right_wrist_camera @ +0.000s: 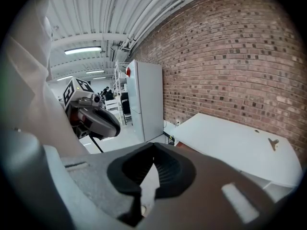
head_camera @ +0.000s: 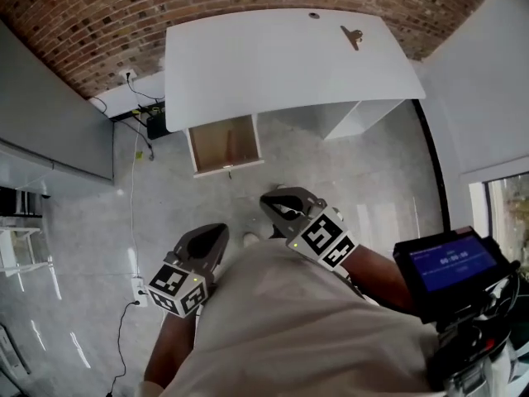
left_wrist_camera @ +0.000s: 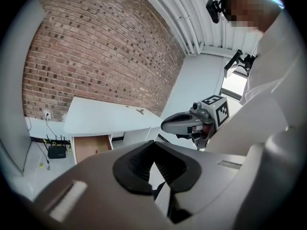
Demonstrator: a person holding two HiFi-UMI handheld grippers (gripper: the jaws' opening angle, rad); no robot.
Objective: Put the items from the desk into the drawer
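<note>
The left gripper (head_camera: 216,231) and right gripper (head_camera: 269,201) are held at the body, fingers (left_wrist_camera: 136,164) together on nothing, because the counter (head_camera: 273,64) is not yet reached. The clip (head_camera: 352,35) is seen near the counter's far right corner, and the drawer (head_camera: 227,169) is open under the near left edge.

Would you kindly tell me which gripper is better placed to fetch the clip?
Right, probably: the clip lies right of centre on the desk, and the right gripper is farther forward than the left gripper.

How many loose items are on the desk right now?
1. A dark clip lies near the far right corner of the white desk. The small dot by the back edge looks like a cable hole, not an item.
</note>
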